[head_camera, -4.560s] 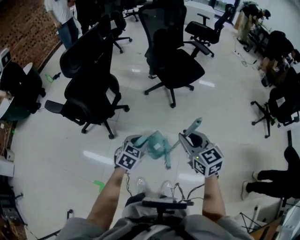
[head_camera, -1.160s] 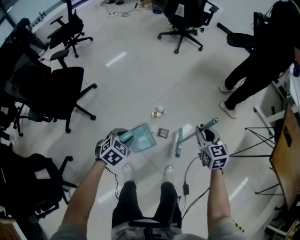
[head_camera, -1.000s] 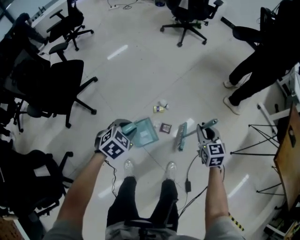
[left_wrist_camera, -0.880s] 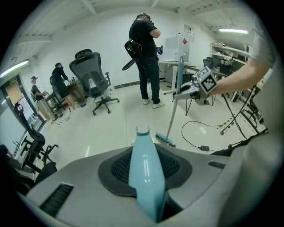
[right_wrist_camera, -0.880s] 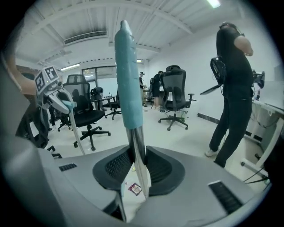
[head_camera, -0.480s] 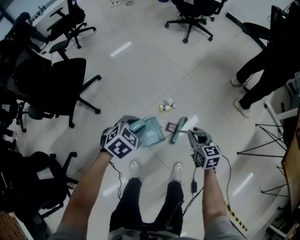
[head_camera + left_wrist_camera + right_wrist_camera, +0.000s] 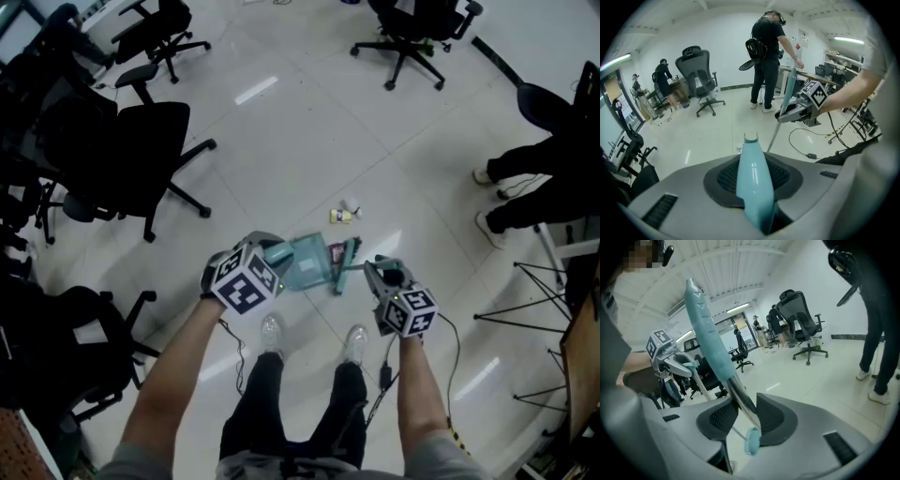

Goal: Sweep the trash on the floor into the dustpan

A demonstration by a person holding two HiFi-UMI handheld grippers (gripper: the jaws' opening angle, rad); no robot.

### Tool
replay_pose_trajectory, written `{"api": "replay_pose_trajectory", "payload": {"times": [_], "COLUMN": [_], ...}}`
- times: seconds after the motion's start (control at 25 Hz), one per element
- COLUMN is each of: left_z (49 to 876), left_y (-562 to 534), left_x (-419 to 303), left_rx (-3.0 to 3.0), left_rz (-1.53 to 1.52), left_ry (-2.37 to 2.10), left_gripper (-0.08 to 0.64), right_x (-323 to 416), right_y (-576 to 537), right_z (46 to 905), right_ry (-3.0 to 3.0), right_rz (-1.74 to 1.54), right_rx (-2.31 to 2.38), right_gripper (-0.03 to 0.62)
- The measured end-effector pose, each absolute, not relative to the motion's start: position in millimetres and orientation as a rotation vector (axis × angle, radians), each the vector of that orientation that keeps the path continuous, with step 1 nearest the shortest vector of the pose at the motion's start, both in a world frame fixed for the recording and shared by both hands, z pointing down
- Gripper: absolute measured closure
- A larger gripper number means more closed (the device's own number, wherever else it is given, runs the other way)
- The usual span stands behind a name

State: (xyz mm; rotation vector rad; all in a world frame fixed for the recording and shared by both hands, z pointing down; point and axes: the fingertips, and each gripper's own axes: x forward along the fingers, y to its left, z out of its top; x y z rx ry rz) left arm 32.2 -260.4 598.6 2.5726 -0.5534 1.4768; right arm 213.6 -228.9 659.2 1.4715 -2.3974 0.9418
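Note:
My left gripper (image 7: 270, 254) is shut on the teal handle (image 7: 752, 180) of the dustpan (image 7: 307, 263), which sits low over the white floor in front of my feet. My right gripper (image 7: 376, 271) holds the broom by its metal pole (image 7: 740, 401), and its jaws are opening with the pole between them. The teal grip (image 7: 707, 331) sticks up above the jaws. The brush head (image 7: 345, 265) lies against the dustpan's right edge. A dark wrapper (image 7: 335, 251) lies between pan and brush. A small yellow-white piece of trash (image 7: 348, 214) lies farther out.
Black office chairs stand at the left (image 7: 131, 155) and at the far end (image 7: 412, 28). A person in black (image 7: 548, 173) stands at the right, near a metal stand (image 7: 553, 281). A cable (image 7: 384, 375) trails beside my shoes (image 7: 272, 330).
My right gripper has moved left and down, bringing the brush head up to the dustpan's right side. The left gripper and dustpan have hardly moved.

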Motion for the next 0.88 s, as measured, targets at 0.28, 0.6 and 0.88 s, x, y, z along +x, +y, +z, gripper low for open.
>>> {"api": "replay_pose_trajectory", "payload": {"times": [0.28, 0.6, 0.88], "left_z": [600, 597, 597], "left_y": [-261, -263, -264], "left_x": [25, 15, 25], "left_rx": [2.563, 2.547, 2.554], "left_rz": [1.458, 1.47, 1.442], "left_ry": [-0.566, -0.612, -0.623], "left_gripper": [0.449, 0.451, 0.451], "right_x": [181, 172, 158], "right_y": [-232, -224, -226], "right_z": [647, 626, 590], "right_ry": [-2.504, -2.541, -2.62], "right_rz": [1.012, 1.023, 0.954], "right_rx": [1.317, 1.228, 1.161], "right_gripper": [0.47, 0.469, 0.469]}}
